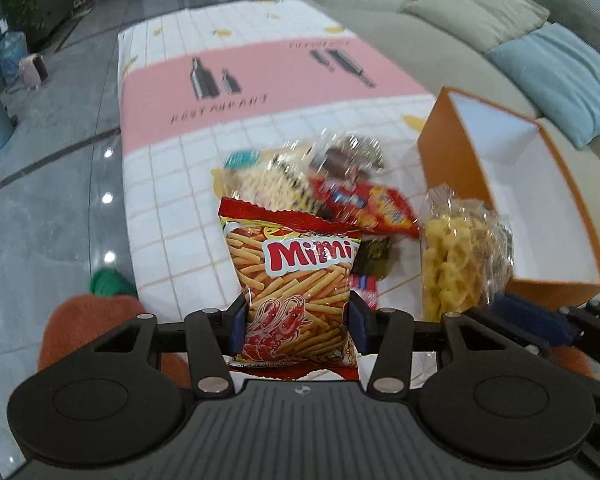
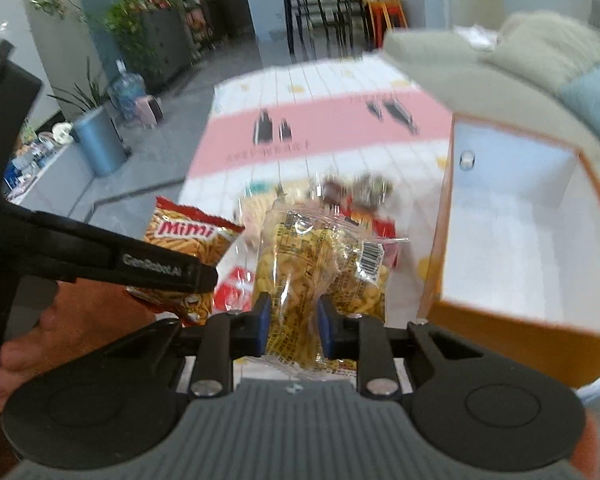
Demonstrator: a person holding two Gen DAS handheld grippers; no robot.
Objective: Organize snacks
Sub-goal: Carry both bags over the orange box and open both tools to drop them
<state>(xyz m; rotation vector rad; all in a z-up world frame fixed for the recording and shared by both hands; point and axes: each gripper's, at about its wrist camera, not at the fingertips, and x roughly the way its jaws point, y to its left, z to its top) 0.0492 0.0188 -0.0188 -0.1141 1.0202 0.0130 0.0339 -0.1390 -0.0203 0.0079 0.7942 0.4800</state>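
Note:
My left gripper (image 1: 297, 322) is shut on a red Mimi shrimp-stick bag (image 1: 296, 280), held upright above the table. The same bag shows in the right wrist view (image 2: 192, 236), at the left behind the left gripper's black arm. My right gripper (image 2: 293, 326) is shut on a clear bag of yellow puffed snacks (image 2: 316, 268); that bag also shows in the left wrist view (image 1: 458, 256). An open orange box with a white inside (image 1: 512, 200) stands at the right, also in the right wrist view (image 2: 516, 220). It looks empty.
A pile of other snack packets (image 1: 332, 188) lies on the table behind the held bags, on a white and pink checked cloth (image 1: 236, 92). A grey sofa with cushions (image 1: 480, 20) runs along the right. An orange plush thing (image 1: 84, 328) is at the lower left.

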